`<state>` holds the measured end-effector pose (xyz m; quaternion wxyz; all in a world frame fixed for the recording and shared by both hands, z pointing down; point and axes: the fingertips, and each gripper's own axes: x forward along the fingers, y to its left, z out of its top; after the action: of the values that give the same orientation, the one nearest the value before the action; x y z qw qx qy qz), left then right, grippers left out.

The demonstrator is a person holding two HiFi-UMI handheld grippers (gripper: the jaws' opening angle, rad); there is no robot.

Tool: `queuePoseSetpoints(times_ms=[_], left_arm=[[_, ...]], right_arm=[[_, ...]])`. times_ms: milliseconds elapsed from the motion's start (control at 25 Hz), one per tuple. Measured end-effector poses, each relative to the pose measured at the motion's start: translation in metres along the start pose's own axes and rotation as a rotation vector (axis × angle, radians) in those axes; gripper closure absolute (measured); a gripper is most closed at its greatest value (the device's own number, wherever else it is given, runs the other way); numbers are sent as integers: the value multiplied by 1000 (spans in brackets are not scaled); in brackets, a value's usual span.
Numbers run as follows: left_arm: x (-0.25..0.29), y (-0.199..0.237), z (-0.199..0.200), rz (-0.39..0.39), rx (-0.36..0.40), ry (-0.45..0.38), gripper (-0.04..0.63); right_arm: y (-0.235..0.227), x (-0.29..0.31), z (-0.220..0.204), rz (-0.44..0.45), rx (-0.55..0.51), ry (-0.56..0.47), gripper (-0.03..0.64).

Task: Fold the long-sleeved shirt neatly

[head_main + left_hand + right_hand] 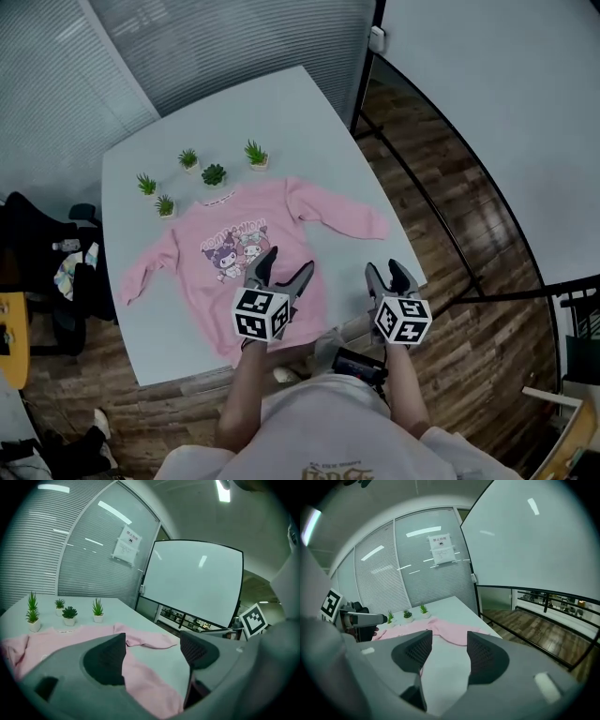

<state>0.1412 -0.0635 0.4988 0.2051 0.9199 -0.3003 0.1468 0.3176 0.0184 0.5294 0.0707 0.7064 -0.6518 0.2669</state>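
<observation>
Head view: plants [214,174] beyond shirt [281,214] (four pots)

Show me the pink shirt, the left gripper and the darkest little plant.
pink shirt [239,246]: head view, on its cartoon chest print.
left gripper [289,260]: head view, midway between its fingertips.
darkest plant [214,174]: head view, on its leaves.

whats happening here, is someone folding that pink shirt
Not yet. A person stands at the near edge of the white table with a gripper in each hand. The pink long-sleeved shirt lies flat, print side up, both sleeves spread out, with four small potted plants beyond its collar. The left gripper hovers over the shirt's lower part and the right gripper over bare table beside the hem. Both have their jaws apart and hold nothing.
</observation>
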Motion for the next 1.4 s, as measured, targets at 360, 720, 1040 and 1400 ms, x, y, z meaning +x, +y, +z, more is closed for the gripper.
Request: queuePoseSetpoints(times_ms=[360,720,1040,1400], left_arm=[[49,1,-5,14,-10,54,238],[85,9,-19,62,-26,112,247],[98,24,-30,107,-43,143,247],[122,19,-31,93,-50,160,250]], right_arm=[[-48,37,-17,-41,35,84,376],[-74,81,-33,-16,72,165,376],[-84,114,-41,-50,49,199,373],[-93,139,-51,-102,-2,242,373]])
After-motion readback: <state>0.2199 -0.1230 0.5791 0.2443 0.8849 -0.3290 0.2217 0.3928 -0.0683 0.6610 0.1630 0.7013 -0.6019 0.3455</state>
